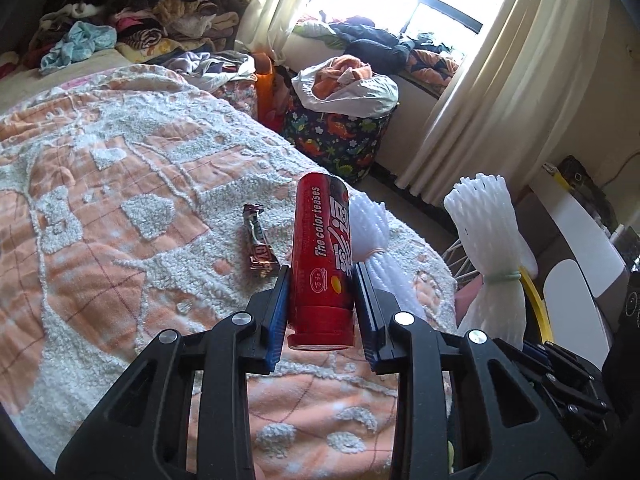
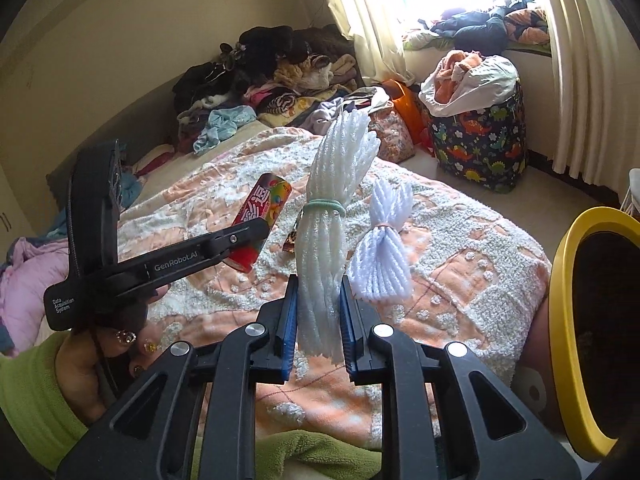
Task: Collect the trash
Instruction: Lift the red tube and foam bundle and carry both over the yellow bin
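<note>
The left gripper (image 1: 322, 280) is clamped on a red tube (image 1: 322, 256), its blue pads pressing the tube's lower sides just above the cap; the tube stands nearly upright between them, lifted clear of the bed (image 1: 120, 184). The right gripper (image 2: 318, 296) is clamped on a tall foam-net bundle (image 2: 328, 232) bound by a green band, gripped below the band, with the bundle's top fanning out above the bed.

A second, shorter foam bundle (image 2: 384, 256), tied at its waist, lies on the quilt just right of the held one, near the bed's right edge. A brown wrapper (image 1: 260, 242) lies flat on the quilt just left of the tube, apart from it. The quilt to the left of the wrapper is open, with bare spread reaching back to a heap of clothes (image 1: 132, 20) at the far end.

Past the bed's right edge the floor is a narrow strip. A yellow-rimmed bin (image 2: 564, 320) stands close against the near right corner, and a dinosaur-print basket (image 2: 480, 148) stuffed with laundry sits farther off by the curtain (image 2: 576, 80). The person's left hand (image 2: 92, 360) shows at lower left, with a green sleeve (image 2: 28, 396) below it.
</note>
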The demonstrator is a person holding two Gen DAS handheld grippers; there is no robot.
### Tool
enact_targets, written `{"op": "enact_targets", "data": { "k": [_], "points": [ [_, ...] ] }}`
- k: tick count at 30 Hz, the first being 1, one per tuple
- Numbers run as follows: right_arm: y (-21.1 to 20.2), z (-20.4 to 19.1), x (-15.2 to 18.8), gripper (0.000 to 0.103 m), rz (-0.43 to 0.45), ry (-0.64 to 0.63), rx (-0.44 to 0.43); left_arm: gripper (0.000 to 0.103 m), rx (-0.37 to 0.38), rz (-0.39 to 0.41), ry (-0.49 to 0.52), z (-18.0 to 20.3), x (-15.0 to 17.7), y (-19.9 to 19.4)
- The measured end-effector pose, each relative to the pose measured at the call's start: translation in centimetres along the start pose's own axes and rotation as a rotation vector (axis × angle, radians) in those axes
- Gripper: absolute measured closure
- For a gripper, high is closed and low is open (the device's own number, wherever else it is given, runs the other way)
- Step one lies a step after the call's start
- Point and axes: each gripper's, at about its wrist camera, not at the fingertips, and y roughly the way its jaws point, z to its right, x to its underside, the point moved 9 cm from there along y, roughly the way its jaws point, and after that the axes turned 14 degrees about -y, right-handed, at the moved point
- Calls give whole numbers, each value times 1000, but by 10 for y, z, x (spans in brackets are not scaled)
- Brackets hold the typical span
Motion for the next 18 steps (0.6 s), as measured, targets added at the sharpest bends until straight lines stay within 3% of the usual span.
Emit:
{"op": "enact_targets", "data": {
  "k": [18],
  "points": [
    [-36, 47, 0, 85, 61, 81, 97, 79, 72, -30, 99, 58, 18, 5]
  ]
}}
